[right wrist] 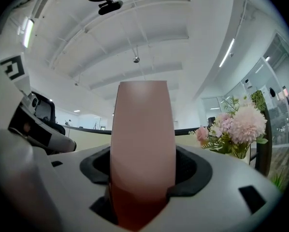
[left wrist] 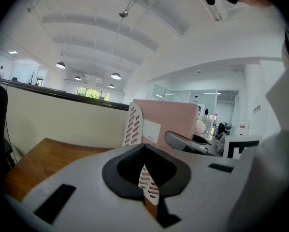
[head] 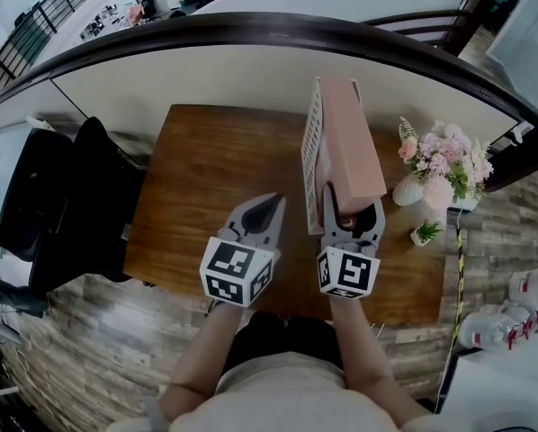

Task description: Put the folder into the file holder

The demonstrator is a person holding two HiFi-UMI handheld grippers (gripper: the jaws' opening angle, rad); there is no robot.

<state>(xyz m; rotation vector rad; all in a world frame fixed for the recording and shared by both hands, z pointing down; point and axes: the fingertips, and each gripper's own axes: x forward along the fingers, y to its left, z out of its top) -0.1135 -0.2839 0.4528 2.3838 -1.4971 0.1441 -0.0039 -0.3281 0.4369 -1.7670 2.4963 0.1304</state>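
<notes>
Pink flowers (head: 444, 165), potted plant (head: 425, 233), black chair (head: 80, 205)

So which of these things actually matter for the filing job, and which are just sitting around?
Part of the job: pink folder, white file holder, right gripper clamped on the folder.
Just lying about: flower bouquet, small potted plant, black chair.

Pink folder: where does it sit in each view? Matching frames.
Head view: flat pink folder right of centre, beside the white slotted file holder, held by the right claw.
Left gripper view: centre, right of the holder.
Right gripper view: dead centre, filling the jaws.
Shared landmark: cream partition wall with dark rail.
</notes>
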